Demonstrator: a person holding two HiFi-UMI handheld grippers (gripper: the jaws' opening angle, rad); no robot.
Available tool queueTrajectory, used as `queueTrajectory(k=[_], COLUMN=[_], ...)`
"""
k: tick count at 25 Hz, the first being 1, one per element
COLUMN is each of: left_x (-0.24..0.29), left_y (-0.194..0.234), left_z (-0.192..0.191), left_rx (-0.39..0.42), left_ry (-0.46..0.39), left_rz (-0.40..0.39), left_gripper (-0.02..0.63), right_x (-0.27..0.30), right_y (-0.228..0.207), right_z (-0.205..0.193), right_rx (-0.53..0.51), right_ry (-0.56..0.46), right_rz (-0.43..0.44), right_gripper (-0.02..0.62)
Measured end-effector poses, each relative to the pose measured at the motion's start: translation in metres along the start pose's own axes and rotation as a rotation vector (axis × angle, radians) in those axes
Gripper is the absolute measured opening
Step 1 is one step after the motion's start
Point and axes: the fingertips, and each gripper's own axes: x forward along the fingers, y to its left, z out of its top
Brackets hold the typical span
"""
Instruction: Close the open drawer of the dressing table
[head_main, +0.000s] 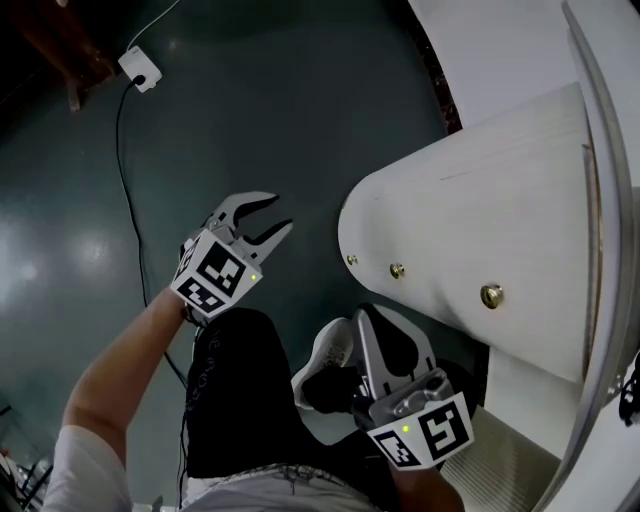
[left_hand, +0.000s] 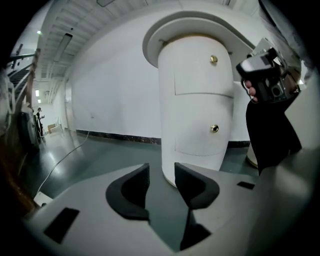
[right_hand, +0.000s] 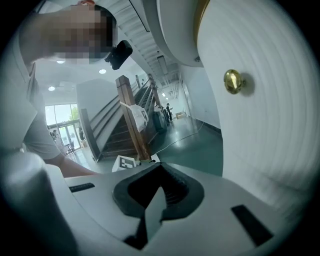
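The white rounded dressing table (head_main: 470, 190) stands at the right of the head view, with three brass knobs (head_main: 491, 295) down its curved front. In the left gripper view its drawer fronts (left_hand: 197, 75) look close to flush, and I cannot tell which one is open. My left gripper (head_main: 268, 222) hangs open over the floor, left of the cabinet and apart from it, with nothing between its jaws (left_hand: 162, 175). My right gripper (head_main: 378, 325) is shut and empty, low beside the cabinet. One brass knob (right_hand: 233, 81) sits up and to the right of its jaws (right_hand: 160, 172).
A black cable and a white power adapter (head_main: 140, 68) lie on the dark green floor at the far left. The person's white shoe (head_main: 330, 360) is under the right gripper. A wooden staircase (right_hand: 130, 115) rises behind in the right gripper view.
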Motion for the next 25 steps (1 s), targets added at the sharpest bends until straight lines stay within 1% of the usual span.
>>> queueTrajectory(k=[4,7,11,14,16,19,22,25], left_x=[-0.041,-0.066,-0.095,-0.112,-0.120,-0.127,-0.127,-0.123], left_y=[0.008,0.008,0.002,-0.006,-0.011,-0.014,-0.014,-0.009], left_z=[0.024,0.049,0.087,0.108,0.117,0.122,0.124,0.123], left_rx=[-0.058,-0.092,-0.041,-0.039,-0.062,-0.123,-0.177,-0.178], left_ry=[-0.079,-0.147,-0.215,-0.255,-0.274,-0.300,-0.316,-0.322], left_rz=[0.073,0.128,0.172,0.194,0.210,0.228,0.234,0.238], left_gripper=[0.175,0.155,0.140,0.127,0.123,0.119,0.099,0.067], right_x=[0.002,0.003,0.006,0.005,0.006,0.007,0.008,0.012], right_y=[-0.003,-0.003,0.003,0.007,0.010,0.012,0.011,0.011], right_z=[0.011,0.018,0.031,0.038,0.042,0.046,0.047,0.045], right_rx=[-0.022,-0.036,-0.051,-0.072,-0.091,-0.104,-0.114,-0.118], right_ry=[-0.024,-0.033,-0.071,-0.088,-0.093,-0.101,-0.104,-0.103], right_rz=[-0.011,-0.009,0.008,0.015,0.019,0.015,0.014,0.022], right_gripper=[0.009,0.009,0.009,0.009,0.009,0.009,0.009,0.008])
